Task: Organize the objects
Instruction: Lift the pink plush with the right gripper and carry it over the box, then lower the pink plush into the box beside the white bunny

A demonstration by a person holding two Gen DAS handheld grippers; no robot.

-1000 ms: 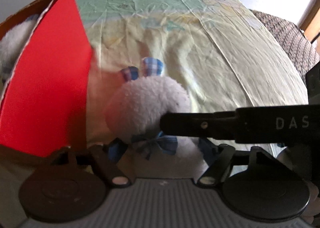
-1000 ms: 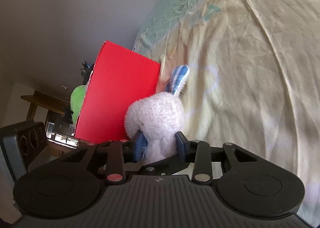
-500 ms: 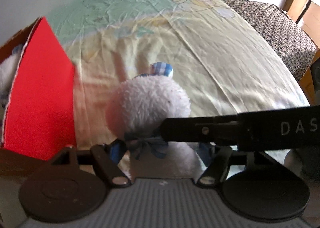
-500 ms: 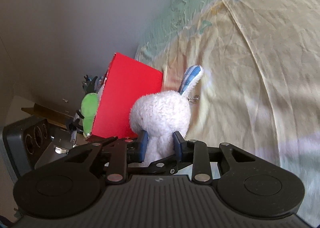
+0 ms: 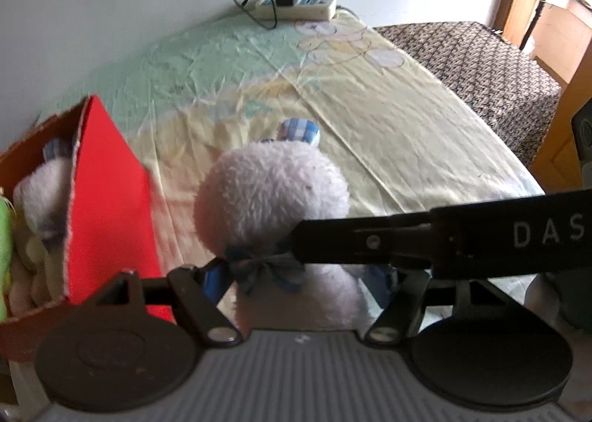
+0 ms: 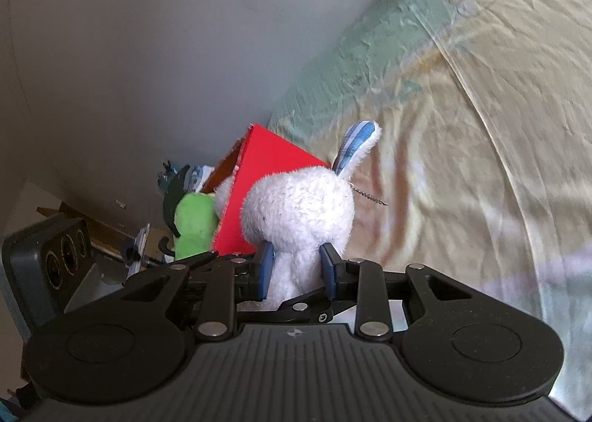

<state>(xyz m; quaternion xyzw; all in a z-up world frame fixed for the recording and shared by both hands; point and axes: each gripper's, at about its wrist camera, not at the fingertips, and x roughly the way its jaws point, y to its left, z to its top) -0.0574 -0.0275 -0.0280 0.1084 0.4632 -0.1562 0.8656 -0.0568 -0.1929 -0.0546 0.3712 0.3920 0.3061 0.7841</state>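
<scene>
The white plush rabbit (image 6: 298,216) is clamped at its body by the jaws of the right gripper (image 6: 297,270) and the left gripper (image 5: 296,279), and has been lifted higher above the bed (image 5: 388,118) than a second ago. The red box (image 5: 107,196) now sits lower beside it, its plush contents exposed.

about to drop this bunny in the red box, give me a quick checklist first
1. Right gripper pads pinch the white bunny: ok.
2. Left gripper pads on the bunny's body: cannot tell, right gripper blocks the view.
3. Bunny lifted off the bedsheet: ok.
4. Red box open at the top: ok.
5. Room left in the box beside the green toy: cannot tell.
</scene>
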